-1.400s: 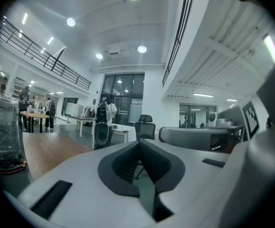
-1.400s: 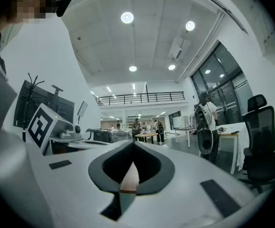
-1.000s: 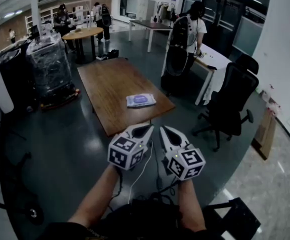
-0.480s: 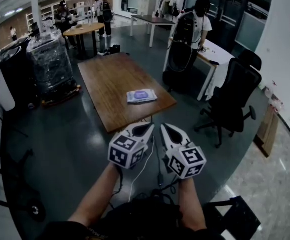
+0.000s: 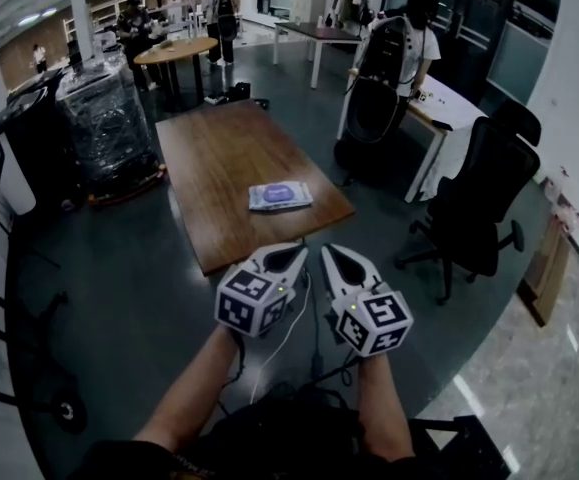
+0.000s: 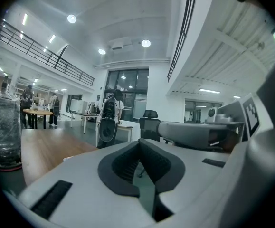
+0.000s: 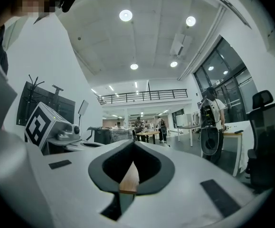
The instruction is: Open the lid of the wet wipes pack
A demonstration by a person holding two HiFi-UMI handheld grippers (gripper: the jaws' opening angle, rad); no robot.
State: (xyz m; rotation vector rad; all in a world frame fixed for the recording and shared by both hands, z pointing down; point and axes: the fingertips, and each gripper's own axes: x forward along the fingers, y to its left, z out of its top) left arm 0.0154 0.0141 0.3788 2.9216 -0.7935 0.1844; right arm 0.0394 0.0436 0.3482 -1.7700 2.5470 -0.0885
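Purple-and-white pack (image 5: 280, 196) of wet wipes lies flat on a brown wooden desk (image 5: 219, 158), close to the desk's near right corner, with a purple patch facing up. It is too small to tell how the lid sits.

The pack is well apart from both grippers, which hang over the dark floor (image 5: 119, 278) short of the desk's near edge. The left gripper (image 5: 293, 256) and right gripper (image 5: 329, 258) are side by side, near each other but not touching, both pointing roughly level toward the desk. Each has a white body with a cube of black square markers at the back, and each is held at the end of a bare forearm (image 5: 194, 393).

In the left gripper view, that gripper's jaws are pressed together at the tips with nothing pinched; only floor shows through the gap behind the tips. In the right gripper view, the jaws are likewise pressed together and empty, and a sliver of the desk top shows through the gap.

A thin cable (image 5: 287, 333) trails down between the two grippers. Right of the desk stands a black chair (image 5: 479, 198). Past the desk's far right corner a person (image 5: 399, 53) wearing a backpack stands at a white table (image 5: 449, 108). Left of the desk is a cart (image 5: 109, 128) wrapped in clear film. Further back is a round table (image 5: 174, 53) with people around it.
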